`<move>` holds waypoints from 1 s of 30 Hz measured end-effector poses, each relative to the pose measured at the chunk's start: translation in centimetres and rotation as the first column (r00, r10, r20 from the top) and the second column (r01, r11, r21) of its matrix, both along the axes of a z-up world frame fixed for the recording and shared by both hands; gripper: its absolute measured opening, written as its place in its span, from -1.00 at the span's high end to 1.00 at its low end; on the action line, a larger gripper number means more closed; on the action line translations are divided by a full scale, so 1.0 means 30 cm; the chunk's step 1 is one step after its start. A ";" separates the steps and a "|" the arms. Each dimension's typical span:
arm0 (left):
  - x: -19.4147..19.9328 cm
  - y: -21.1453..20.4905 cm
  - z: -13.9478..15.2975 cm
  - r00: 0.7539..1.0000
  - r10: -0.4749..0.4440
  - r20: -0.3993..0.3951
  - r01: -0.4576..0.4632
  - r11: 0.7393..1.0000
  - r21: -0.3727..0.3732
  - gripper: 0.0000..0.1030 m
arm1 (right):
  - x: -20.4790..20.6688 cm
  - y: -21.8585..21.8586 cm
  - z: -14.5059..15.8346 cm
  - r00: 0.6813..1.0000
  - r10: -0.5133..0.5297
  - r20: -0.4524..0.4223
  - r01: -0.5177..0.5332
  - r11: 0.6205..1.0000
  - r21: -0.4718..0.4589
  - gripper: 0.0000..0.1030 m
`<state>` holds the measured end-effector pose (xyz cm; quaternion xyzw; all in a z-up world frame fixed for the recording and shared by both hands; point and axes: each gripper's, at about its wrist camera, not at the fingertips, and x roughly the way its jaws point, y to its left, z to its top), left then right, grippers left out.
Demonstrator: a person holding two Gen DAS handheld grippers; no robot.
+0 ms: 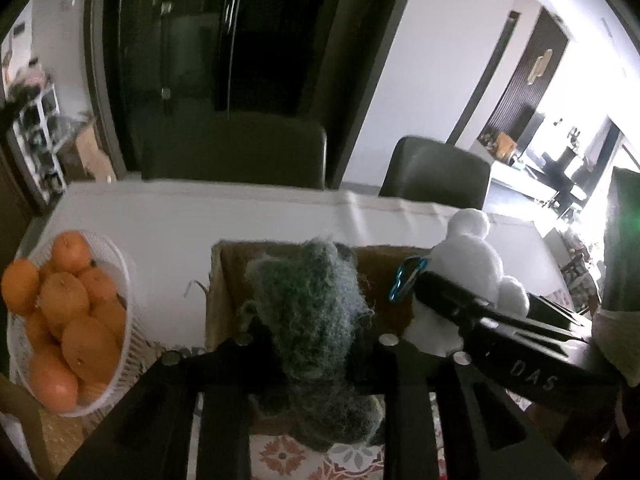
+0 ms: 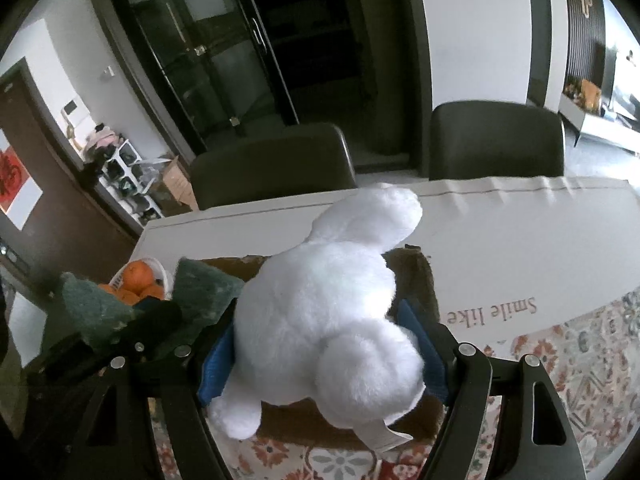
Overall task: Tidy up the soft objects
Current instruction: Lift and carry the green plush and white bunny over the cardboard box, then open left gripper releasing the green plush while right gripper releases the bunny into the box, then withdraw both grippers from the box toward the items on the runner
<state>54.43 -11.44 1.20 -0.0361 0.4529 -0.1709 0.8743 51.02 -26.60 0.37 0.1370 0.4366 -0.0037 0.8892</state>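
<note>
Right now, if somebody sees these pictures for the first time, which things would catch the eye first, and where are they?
The white plush toy stands out most: the right gripper clamps it between blue pads above the brown box. Next, the fuzzy green plush, clamped in the left gripper, hangs over the same box. At the far left, bright oranges fill a white basket on the table.

A white basket [image 1: 120, 276] heaped with oranges [image 1: 68, 296] sits at the left end of a white-covered table [image 1: 248, 216] bearing a patterned floral cloth [image 2: 592, 360], two dark chairs [image 2: 496, 140] behind it before what looks like a glass-fronted cabinet [image 2: 216, 60].
</note>
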 end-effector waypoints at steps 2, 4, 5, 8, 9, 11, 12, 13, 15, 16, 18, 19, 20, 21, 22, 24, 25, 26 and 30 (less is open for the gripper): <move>0.023 0.007 -0.026 0.998 0.045 -0.034 -0.043 0.998 0.036 -0.05 | 0.019 -0.015 -0.022 1.000 -0.023 -0.017 0.024 1.000 0.015 -0.59; 0.017 0.013 -0.041 0.998 0.058 -0.021 -0.057 0.997 0.052 -0.19 | 0.039 -0.035 -0.049 0.997 -0.050 -0.062 0.051 0.999 0.017 -0.60; 0.009 0.014 -0.044 0.998 0.054 -0.011 -0.053 0.997 0.055 -0.19 | 0.049 -0.038 -0.063 0.995 -0.051 -0.087 0.052 0.999 0.009 -0.60; -0.004 0.019 -0.044 0.998 0.060 -0.004 -0.060 0.996 0.064 -0.22 | 0.050 -0.017 -0.071 0.996 -0.032 -0.088 0.031 0.999 -0.021 -0.60; -0.006 0.022 -0.043 0.998 0.065 -0.003 -0.064 0.996 0.065 -0.23 | 0.049 -0.010 -0.069 0.996 -0.028 -0.087 0.026 0.999 -0.029 -0.60; -0.006 0.030 -0.038 0.997 0.075 -0.006 -0.074 0.995 0.070 -0.23 | 0.046 -0.004 -0.061 0.996 -0.025 -0.085 0.022 0.999 -0.039 -0.60; -0.010 0.033 -0.036 0.997 0.075 -0.003 -0.074 0.995 0.071 -0.23 | 0.045 -0.002 -0.058 0.996 -0.022 -0.090 0.019 0.999 -0.035 -0.60; -0.010 0.036 -0.032 0.997 0.071 0.000 -0.071 0.995 0.073 -0.23 | 0.043 0.003 -0.056 0.995 -0.021 -0.094 0.018 0.999 -0.036 -0.60; -0.020 0.042 -0.023 0.997 0.075 0.016 -0.076 0.993 0.094 -0.25 | 0.041 0.004 -0.048 0.995 -0.015 -0.094 0.010 0.998 -0.055 -0.60; -0.031 0.045 -0.020 0.997 0.079 0.025 -0.081 0.991 0.107 -0.25 | 0.036 0.006 -0.043 0.996 -0.013 -0.090 0.007 0.998 -0.062 -0.60; -0.051 0.054 -0.010 0.995 0.092 0.033 -0.095 0.988 0.119 -0.25 | 0.020 0.013 -0.030 0.996 -0.021 -0.087 0.013 0.996 -0.092 -0.60; -0.060 0.058 -0.007 0.995 0.098 0.035 -0.102 0.988 0.119 -0.25 | 0.012 0.014 -0.024 0.996 -0.022 -0.084 0.013 0.994 -0.105 -0.60; -0.079 0.062 -0.002 0.994 0.107 0.038 -0.111 0.986 0.122 -0.26 | 0.000 0.017 -0.013 0.996 -0.032 -0.084 0.021 0.991 -0.131 -0.60; -0.094 0.064 0.002 0.993 0.108 0.041 -0.113 0.986 0.122 -0.27 | -0.013 0.021 -0.004 0.996 -0.039 -0.080 0.027 0.989 -0.146 -0.60; -0.111 0.066 0.007 0.993 0.109 0.046 -0.114 0.986 0.118 -0.30 | -0.033 0.025 0.009 0.997 -0.040 -0.070 0.028 0.987 -0.160 -0.60; -0.156 0.072 0.020 0.991 0.119 0.067 -0.127 0.984 0.124 -0.33 | -0.074 0.028 0.032 0.997 -0.054 -0.050 0.043 0.980 -0.196 -0.60; -0.171 0.071 0.024 0.989 0.122 0.078 -0.131 0.983 0.130 -0.36 | -0.094 0.028 0.045 0.998 -0.056 -0.038 0.047 0.977 -0.209 -0.60; -0.191 0.071 0.031 0.989 0.119 0.090 -0.131 0.982 0.135 -0.40 | -0.120 0.031 0.058 0.998 -0.056 -0.023 0.050 0.973 -0.224 -0.60; -0.262 0.065 0.056 0.988 0.107 0.110 -0.122 0.982 0.146 -0.49 | -0.193 0.029 0.085 0.998 -0.063 -0.001 0.061 0.966 -0.249 -0.60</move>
